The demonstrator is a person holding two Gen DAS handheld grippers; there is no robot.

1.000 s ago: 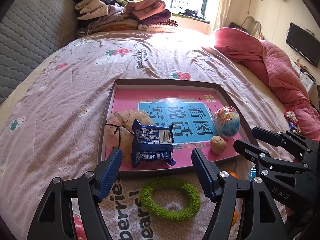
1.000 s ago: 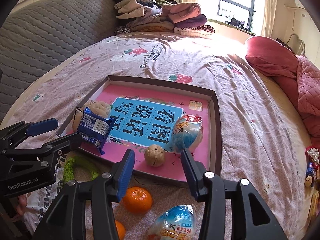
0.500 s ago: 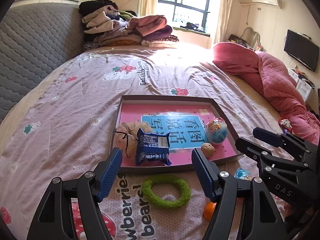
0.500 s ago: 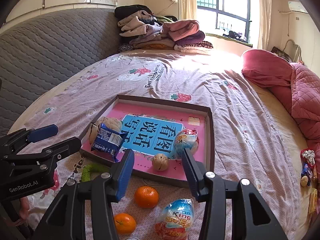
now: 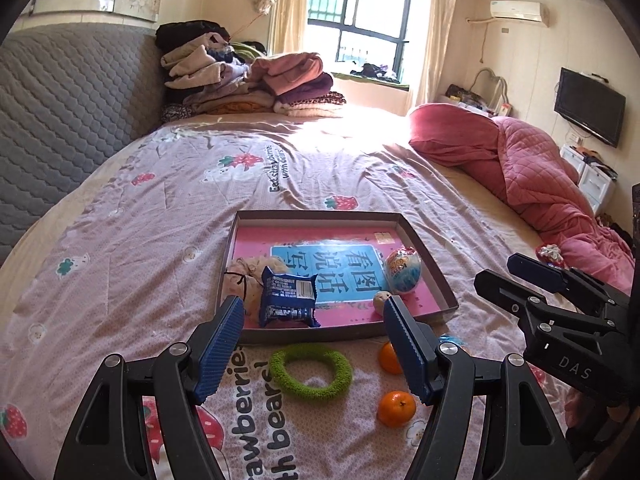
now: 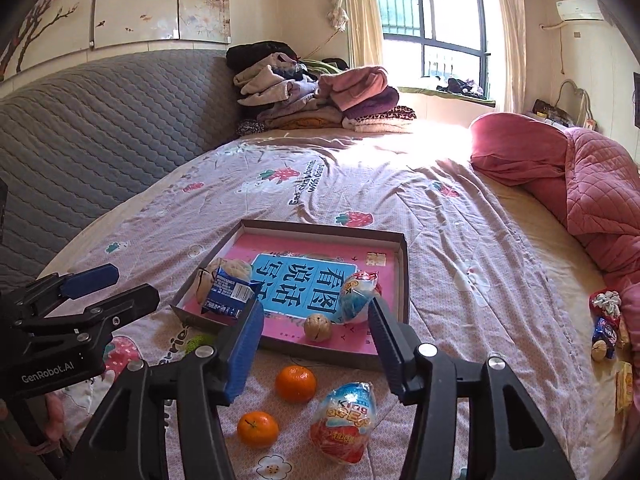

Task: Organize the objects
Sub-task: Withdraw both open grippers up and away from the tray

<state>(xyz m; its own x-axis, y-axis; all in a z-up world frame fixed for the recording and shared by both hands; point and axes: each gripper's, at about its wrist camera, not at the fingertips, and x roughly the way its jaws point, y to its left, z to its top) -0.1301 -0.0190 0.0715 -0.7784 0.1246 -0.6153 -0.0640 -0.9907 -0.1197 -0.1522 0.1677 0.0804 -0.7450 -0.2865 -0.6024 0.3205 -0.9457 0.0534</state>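
Note:
A shallow tray (image 5: 316,214) with a pink floor lies on the bed. In it are a beige mesh pouch (image 5: 250,276), a blue snack packet (image 5: 288,296), a wrapped toy egg (image 5: 403,271) and a walnut (image 5: 380,300). On the sheet in front of it lie a green ring (image 5: 310,370), two oranges (image 6: 296,383) (image 6: 257,429) and a second toy egg (image 6: 346,420). My left gripper (image 5: 312,302) hovers open above the ring, holding nothing. My right gripper (image 6: 314,304) hangs over the oranges; its jaws are opening and nothing is between them.
Folded clothes (image 5: 248,80) are piled at the head of the bed by a grey padded headboard (image 5: 60,120). A pink quilt (image 5: 540,176) is bunched along the right side. Small wrapped snacks (image 6: 606,320) lie near the bed's right edge.
Both grippers have risen and pulled back from the tray, so the ring, oranges and second egg now show fully. The right gripper's jaws stand wider than before.

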